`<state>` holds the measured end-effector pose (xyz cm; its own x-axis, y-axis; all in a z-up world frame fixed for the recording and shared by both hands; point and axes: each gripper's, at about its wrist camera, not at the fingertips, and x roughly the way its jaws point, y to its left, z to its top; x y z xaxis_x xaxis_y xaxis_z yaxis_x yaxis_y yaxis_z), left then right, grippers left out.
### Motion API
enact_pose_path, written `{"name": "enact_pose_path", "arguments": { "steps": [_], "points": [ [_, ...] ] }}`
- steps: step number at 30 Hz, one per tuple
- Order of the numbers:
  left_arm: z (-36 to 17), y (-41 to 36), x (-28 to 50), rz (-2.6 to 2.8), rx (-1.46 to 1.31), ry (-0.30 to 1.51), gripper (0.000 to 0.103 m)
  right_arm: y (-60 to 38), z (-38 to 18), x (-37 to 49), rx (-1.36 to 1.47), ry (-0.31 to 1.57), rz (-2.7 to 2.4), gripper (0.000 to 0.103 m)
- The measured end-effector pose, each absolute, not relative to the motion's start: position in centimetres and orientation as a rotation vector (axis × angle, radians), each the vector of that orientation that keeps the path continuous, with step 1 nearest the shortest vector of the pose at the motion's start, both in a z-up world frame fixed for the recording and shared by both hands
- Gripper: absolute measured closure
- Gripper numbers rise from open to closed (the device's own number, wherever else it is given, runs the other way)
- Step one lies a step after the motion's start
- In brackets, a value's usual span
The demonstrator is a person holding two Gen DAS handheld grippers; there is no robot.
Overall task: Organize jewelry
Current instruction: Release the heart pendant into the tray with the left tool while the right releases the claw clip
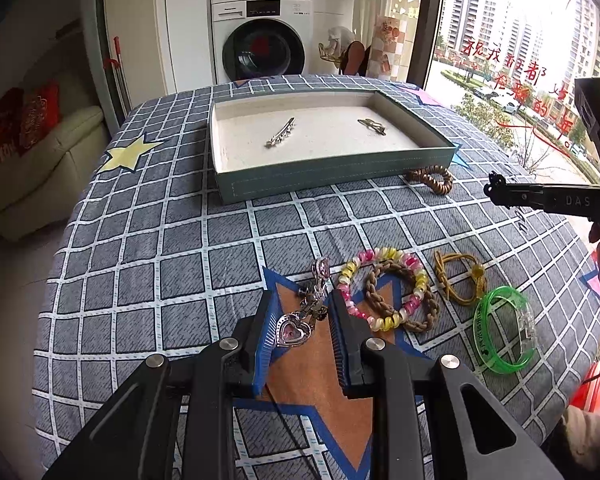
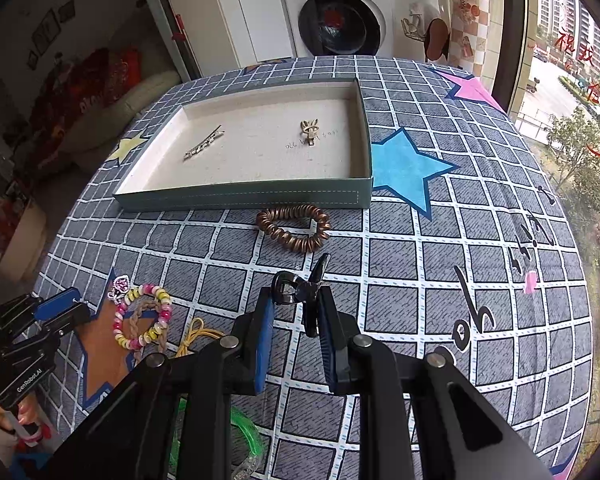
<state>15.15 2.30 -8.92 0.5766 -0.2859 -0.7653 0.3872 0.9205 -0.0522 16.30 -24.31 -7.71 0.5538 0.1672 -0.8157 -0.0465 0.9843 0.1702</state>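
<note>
Behind the checked, star-printed surface (image 2: 440, 280) a washing machine (image 2: 342, 20) is seen at the top of both frames, with a window at the upper right. A shallow tray (image 2: 240, 196) is placed in the upper middle, and two hair clips are already laid on its pale floor: a long silver clip (image 2: 204, 145) and a small bunny-shaped clip (image 2: 310, 132). In the left wrist view the left gripper (image 1: 302, 308) is closed on a silver chain with a pink heart pendant (image 1: 294, 330), which is pinched between the blue pads at the lower centre (part of the chain trails forward onto the surface). In the right wrist view the right gripper (image 2: 296, 300) is clamped on a black claw clip (image 2: 300, 292), which is held just above the surface. A pink-and-yellow bead bracelet (image 1: 384, 288), a braided brown cord (image 1: 400, 300), a yellow cord (image 1: 458, 280), a green bangle (image 1: 504, 328) and a copper coil hair tie (image 2: 294, 228) are left outside the tray, the last just beside its near wall. The step is best done, it is judged, if each held piece is lifted clear of the tray wall, so that the dangling chain is not snagged, and is released low over a bare patch of the floor.
</note>
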Motion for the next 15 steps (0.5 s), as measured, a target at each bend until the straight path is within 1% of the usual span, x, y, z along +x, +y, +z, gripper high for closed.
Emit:
{"name": "enact_pose_path", "arguments": {
  "steps": [7,15],
  "points": [
    [-5.9,1.2,16.9,-0.400,0.102,0.814,0.064,-24.4,-5.5,16.6,0.165,0.945,0.168,0.080],
    [-3.6,-0.7,20.9,-0.390,0.065,0.778,0.064,-24.2,-3.3,19.3,0.166,0.909,0.194,0.080]
  ]
}}
